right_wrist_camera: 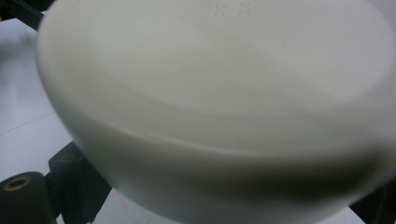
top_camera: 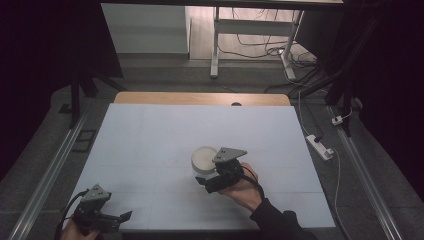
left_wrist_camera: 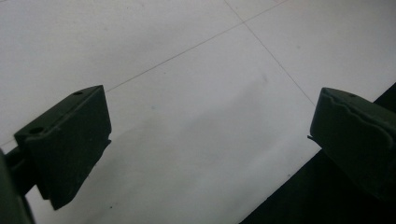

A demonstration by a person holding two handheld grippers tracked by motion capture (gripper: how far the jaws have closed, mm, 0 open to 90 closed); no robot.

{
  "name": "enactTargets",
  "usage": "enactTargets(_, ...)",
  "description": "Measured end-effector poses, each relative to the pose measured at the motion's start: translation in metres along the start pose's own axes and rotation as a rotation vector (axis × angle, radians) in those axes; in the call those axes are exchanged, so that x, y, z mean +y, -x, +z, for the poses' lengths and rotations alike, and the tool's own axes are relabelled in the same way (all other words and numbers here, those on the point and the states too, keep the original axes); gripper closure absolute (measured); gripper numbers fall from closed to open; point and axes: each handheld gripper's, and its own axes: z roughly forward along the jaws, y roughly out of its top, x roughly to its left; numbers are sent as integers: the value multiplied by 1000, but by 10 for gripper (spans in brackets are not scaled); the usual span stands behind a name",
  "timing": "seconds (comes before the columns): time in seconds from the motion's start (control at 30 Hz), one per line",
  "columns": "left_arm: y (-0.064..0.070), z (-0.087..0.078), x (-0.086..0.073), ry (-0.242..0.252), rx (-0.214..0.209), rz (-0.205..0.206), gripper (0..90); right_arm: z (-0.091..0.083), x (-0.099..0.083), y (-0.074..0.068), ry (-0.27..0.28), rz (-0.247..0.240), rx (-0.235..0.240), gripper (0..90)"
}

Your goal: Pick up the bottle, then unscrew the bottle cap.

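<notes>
Dim room, grey floor (top_camera: 45,135), white desk frame (top_camera: 250,30).

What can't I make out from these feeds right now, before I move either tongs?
- Right tongs, high view: their tips sit under the white bowl, so the grip is unconfirmed.
- White bowl, right gripper view: close and blurred; its far rim is cut off by the frame edges, and the embossed marks on it are unreadable.
- Left tongs, high view: the holding hand is cut off by the bottom edge.

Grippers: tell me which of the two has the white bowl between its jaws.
The right gripper, near the table's middle: its jaws flank the white bowl. The left gripper gapes at the near edge.
</notes>
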Motion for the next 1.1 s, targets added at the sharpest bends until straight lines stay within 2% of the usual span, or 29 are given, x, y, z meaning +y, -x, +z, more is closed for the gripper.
enactTargets(0.33, 0, 0, 0, 0, -1, -2, 0, -8, -2, -10, 0, -8, 22, 65)
enactTargets(0.8, -3, -1, 0, 5, -20, -23, 0, -8, -4, -9, 0, -13, 15, 65)
enactTargets(0.93, -4, -1, 1, 28, -35, -27, 0, -7, -4, -10, -1, -15, 15, 65)
enactTargets(1.1, -4, -2, 4, 39, -48, -7, 0, -7, -4, -10, 0, -18, 13, 65)
